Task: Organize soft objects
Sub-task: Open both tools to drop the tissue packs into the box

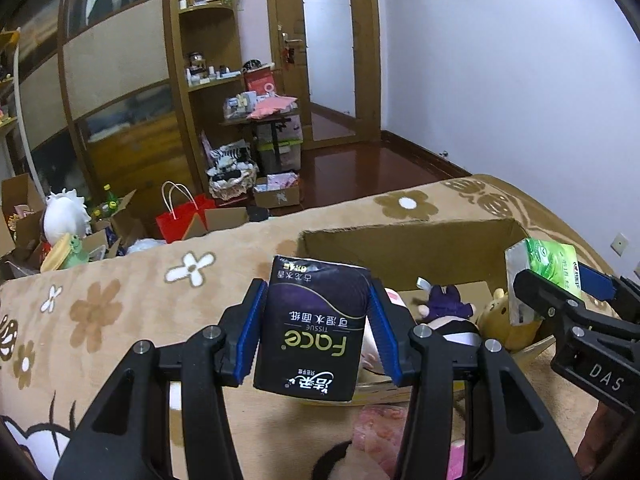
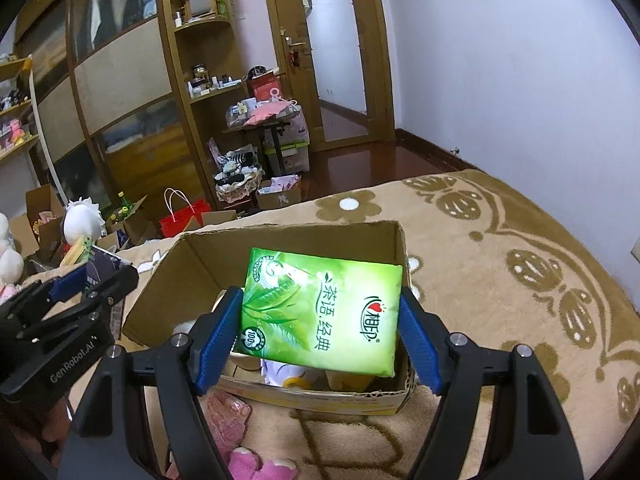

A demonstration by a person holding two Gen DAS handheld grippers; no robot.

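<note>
A black tissue pack [image 1: 316,324] is clamped by the left gripper [image 1: 318,328]; a green tissue pack [image 2: 320,312] is pinched by the right gripper [image 2: 320,332] over the cardboard box [image 2: 288,240].

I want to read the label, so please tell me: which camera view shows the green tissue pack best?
The right wrist view shows it best: the green tissue pack faces the camera between the right tongs, above the cardboard box. The left wrist view shows only its end and side, at the right edge.
</note>
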